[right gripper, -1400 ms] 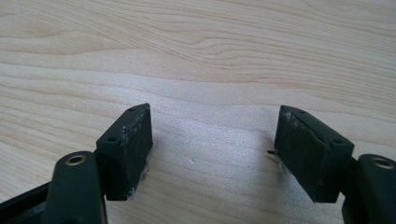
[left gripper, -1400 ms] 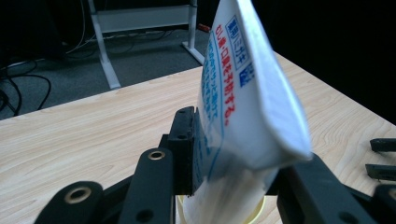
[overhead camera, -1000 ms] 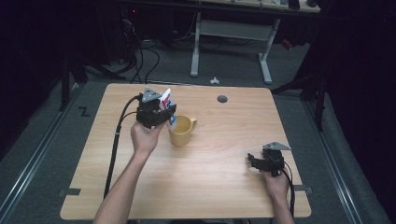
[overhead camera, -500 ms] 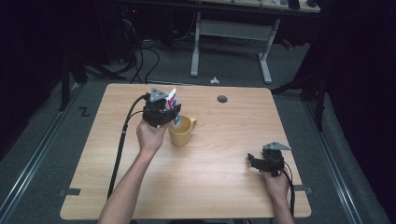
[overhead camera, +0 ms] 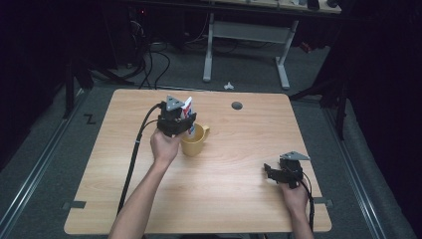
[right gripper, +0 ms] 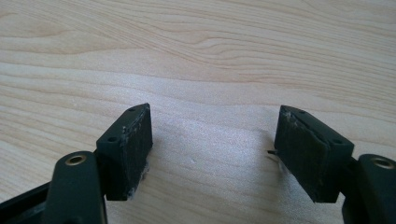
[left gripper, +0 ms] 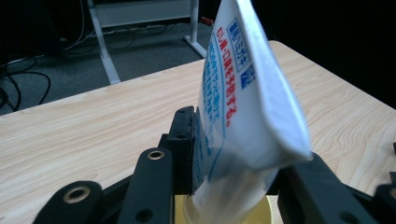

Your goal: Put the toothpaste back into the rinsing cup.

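Where the wooden table [overhead camera: 229, 199] spans the high view, its top carries one yellow mug [overhead camera: 195, 141] near the middle, handle turned to the far right. Left gripper [overhead camera: 185, 125]: held over the mug, jaws clenched on a white tube [left gripper: 243, 107] with blue and red print, whose lower end dips into the mug's mouth. Right gripper [right gripper: 212, 149]: near the table's right front corner, jaws spread apart, nothing between them, bare wood beneath.

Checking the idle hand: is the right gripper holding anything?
No, the right gripper has its jaws spread apart over the bare wooden table.
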`<state>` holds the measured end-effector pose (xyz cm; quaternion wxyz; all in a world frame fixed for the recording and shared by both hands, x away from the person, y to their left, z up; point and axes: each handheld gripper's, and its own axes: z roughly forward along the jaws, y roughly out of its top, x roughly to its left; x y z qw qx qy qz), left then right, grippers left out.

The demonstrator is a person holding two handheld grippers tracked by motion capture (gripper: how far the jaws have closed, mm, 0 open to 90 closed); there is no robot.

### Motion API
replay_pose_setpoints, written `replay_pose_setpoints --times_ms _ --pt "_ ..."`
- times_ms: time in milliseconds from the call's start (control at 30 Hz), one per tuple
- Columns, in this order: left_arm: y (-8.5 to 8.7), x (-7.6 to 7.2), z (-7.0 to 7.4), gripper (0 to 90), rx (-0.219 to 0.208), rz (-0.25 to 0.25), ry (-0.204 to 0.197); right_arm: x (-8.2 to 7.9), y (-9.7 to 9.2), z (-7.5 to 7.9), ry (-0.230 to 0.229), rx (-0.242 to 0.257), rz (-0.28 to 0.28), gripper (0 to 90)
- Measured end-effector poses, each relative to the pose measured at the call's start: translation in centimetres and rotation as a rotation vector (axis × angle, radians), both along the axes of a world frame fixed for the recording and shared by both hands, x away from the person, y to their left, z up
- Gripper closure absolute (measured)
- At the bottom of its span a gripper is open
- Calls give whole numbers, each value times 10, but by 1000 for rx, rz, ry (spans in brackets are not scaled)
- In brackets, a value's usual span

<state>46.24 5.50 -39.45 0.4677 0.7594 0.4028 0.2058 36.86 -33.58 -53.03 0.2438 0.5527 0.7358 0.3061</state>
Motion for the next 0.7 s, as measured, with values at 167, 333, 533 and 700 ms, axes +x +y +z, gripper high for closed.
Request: replay_pose_setpoints --times_ms 167,333,533,700 --pt "-3 1 -3 662 9 0 4 0 0 0 0 0 0 279" --pt "-7 2 -8 661 15 -5 4 0 0 0 0 0 2 279" --pt "-8 2 -15 659 11 -5 12 0 0 0 0 0 2 279" --pt "-12 4 -24 657 37 -7 24 0 0 0 0 0 1 279"
